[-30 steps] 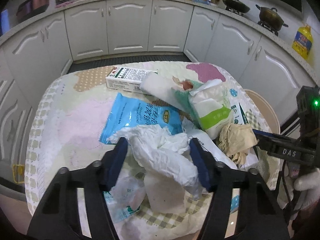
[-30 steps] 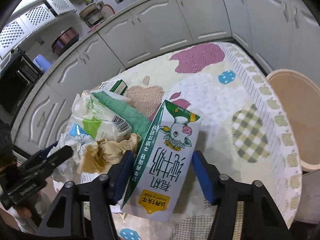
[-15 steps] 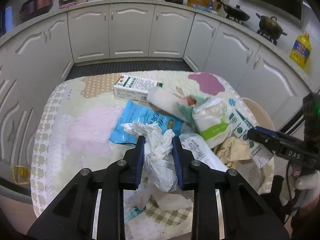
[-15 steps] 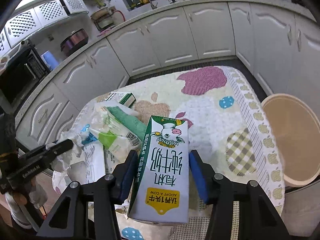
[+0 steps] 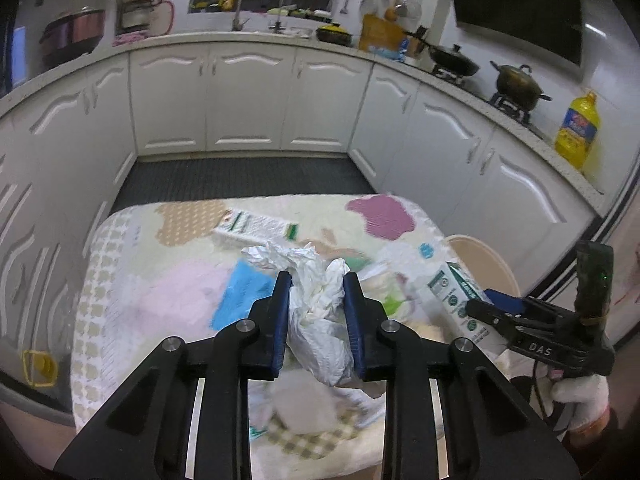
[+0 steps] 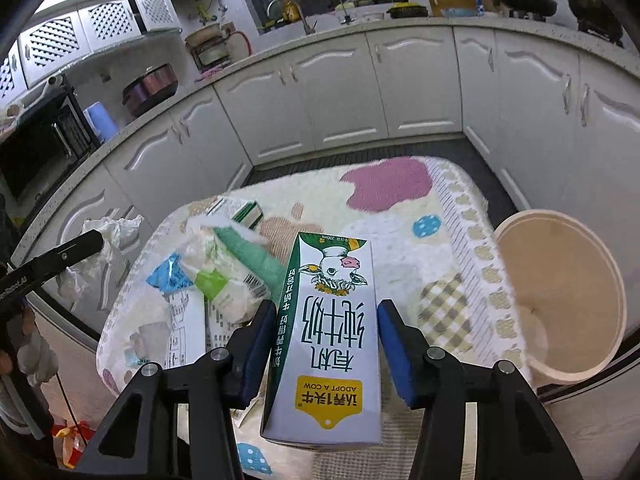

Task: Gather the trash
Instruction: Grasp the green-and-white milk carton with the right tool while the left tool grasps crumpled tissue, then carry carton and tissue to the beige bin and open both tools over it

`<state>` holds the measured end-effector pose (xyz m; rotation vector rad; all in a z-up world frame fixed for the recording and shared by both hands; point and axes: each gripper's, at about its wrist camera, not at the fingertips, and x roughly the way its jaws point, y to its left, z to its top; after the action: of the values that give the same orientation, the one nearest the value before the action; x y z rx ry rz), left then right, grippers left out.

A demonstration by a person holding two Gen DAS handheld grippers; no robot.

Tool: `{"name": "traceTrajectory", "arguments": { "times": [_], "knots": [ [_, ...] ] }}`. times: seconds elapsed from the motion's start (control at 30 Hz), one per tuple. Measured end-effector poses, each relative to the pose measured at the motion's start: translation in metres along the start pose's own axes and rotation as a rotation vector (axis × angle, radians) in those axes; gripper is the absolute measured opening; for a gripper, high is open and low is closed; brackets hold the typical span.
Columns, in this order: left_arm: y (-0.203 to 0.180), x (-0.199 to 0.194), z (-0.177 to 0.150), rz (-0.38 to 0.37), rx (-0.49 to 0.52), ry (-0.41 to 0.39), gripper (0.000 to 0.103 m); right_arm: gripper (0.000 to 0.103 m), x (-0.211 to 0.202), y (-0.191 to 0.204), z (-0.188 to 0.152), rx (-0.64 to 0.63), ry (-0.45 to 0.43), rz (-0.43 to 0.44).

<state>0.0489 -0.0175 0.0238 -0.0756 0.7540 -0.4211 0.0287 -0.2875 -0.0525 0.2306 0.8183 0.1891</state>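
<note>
While both grippers are up over the table w/ trash clamped, L gripper [image 5: 314, 280] is squeezed tight on a crumpled white tissue wad [image 5: 316, 312]; wad bulges out above and below the blue pads, wrinkled, soft, hanging clear of the tablecloth [image 5: 128, 300]. R gripper [image 6: 324, 312] is pinched on a milk carton [image 6: 328, 344]: white face, green side panel, cow graphic, yellow label near the cam end, held lengthwise betw. pads [image 6: 260, 344], which touch both long sides. Its jaws have just been closing a bit, carton between them.

Rest of trash on table centre: blue wrapper [image 5: 240, 292], green/white pack [image 6: 224, 280], a long white-green box [image 5: 256, 226] toward far edge, more paper under it, blurry. In left view the R gripper and carton show at right, gloved hand [image 5: 580, 396] on the handle.

Room: tablecloth far half w/ purple patch [image 6: 388, 188] is bare; R-side checked patch [image 6: 444, 316] bare too. Beige round bin [image 6: 560, 304] sits just off table's R edge, mouth open, below table level. Dark floor strip [image 5: 240, 176] betw. table's far edge and white cabinets [image 5: 248, 100]. Cabinets wrap around L, far, and R sides.
</note>
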Motion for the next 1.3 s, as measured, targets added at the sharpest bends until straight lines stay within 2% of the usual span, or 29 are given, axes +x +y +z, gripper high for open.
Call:
{"name": "traceTrajectory", "arguments": {
  "times": [0.17, 0.37, 0.67, 0.9, 1.2, 1.3],
  "knots": [
    [-0.039, 0.009, 0.01, -0.059, 0.052, 0.004, 0.023, 0.05, -0.013, -0.013, 0.004, -0.004, -0.034, -0.051],
    [-0.098, 0.034, 0.021, -0.133, 0.135, 0.031, 0.023, 0.05, -0.027, -0.041, 0.007, -0.003, -0.072, -0.167],
    [-0.179, 0.09, 0.025, -0.212, 0.208, 0.122, 0.023, 0.05, -0.037, -0.112, 0.005, 0.075, -0.077, -0.297],
    [-0.231, 0.149, 0.019, -0.22, 0.241, 0.197, 0.023, 0.05, -0.029, -0.166, -0.004, 0.147, -0.04, -0.347],
    [-0.269, 0.211, 0.004, -0.235, 0.239, 0.282, 0.024, 0.05, -0.003, -0.218, -0.016, 0.237, 0.032, -0.361],
    [-0.275, 0.224, -0.002, -0.21, 0.247, 0.284, 0.024, 0.05, 0.009, -0.231, -0.023, 0.277, 0.062, -0.357]
  ]
}}
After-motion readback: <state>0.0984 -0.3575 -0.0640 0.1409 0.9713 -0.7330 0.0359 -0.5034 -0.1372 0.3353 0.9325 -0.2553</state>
